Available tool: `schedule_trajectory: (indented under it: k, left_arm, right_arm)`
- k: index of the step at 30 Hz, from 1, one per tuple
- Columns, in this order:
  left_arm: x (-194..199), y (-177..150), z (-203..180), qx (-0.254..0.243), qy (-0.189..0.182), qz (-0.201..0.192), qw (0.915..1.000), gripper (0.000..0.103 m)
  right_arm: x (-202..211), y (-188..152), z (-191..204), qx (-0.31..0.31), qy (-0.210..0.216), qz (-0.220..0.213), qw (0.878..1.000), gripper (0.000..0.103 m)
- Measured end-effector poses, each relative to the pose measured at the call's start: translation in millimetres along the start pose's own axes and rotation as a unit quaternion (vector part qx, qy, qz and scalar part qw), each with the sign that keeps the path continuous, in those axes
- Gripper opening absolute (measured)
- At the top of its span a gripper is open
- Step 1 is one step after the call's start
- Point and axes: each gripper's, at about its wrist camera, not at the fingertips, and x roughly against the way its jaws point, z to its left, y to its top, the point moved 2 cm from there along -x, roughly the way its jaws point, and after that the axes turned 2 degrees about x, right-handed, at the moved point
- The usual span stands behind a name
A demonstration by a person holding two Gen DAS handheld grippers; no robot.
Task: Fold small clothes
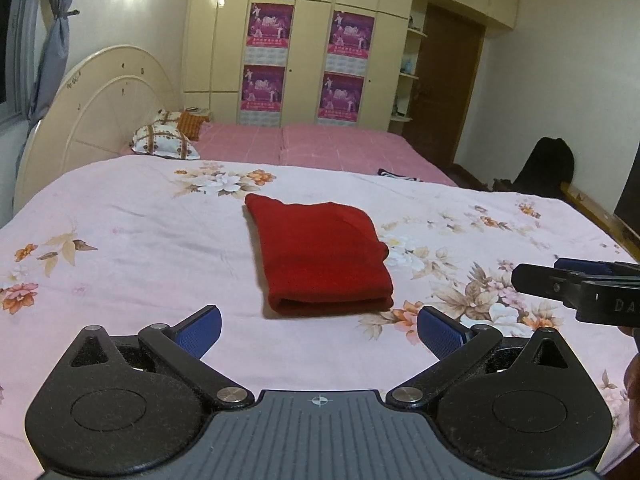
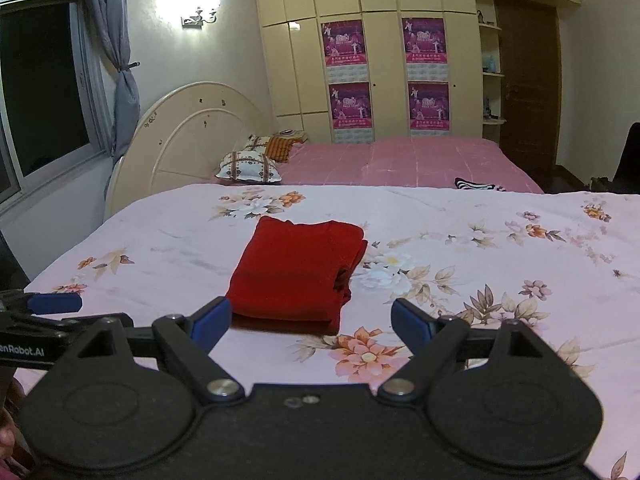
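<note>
A red garment (image 1: pixel 320 252) lies folded into a thick rectangle on the floral bedsheet (image 1: pixel 132 232); it also shows in the right wrist view (image 2: pixel 296 272). My left gripper (image 1: pixel 319 330) is open and empty, just short of the garment's near edge. My right gripper (image 2: pixel 311 320) is open and empty, also at the garment's near edge, a little to its right. The right gripper shows side-on at the right edge of the left wrist view (image 1: pixel 576 288). The left gripper's blue pad (image 2: pixel 56 303) shows at the left edge of the right wrist view.
A second bed with a pink sheet (image 1: pixel 344 144) lies beyond, with pillows (image 1: pixel 164 140) by a round headboard (image 1: pixel 100 108). A striped cloth (image 2: pixel 478 185) lies on its edge. Wardrobes (image 1: pixel 304 40), a brown door (image 1: pixel 444 80) and a black bag (image 1: pixel 544 168) stand behind.
</note>
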Motion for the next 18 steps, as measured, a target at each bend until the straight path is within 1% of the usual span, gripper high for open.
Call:
schedule_trajectory:
  k: [7, 13, 18]
  left_arm:
    - [1.6, 1.0, -6.6, 0.000, -0.006, -0.007, 1.0000, 0.103]
    - [-0.1, 1.2, -8.2, 0.000, -0.016, -0.005, 0.9999, 0.103]
    - [1.2, 4.0, -8.5, -0.001, -0.021, -0.012, 0.9997, 0.103]
  right_arm:
    - [6.1, -3.9, -0.7, 0.008, -0.013, -0.005, 1.000, 0.087]
    - [7.8, -5.8, -3.2, 0.005, -0.018, -0.006, 1.000, 0.087]
    - [7.9, -5.1, -3.9, 0.004, -0.023, -0.007, 1.000, 0.087]
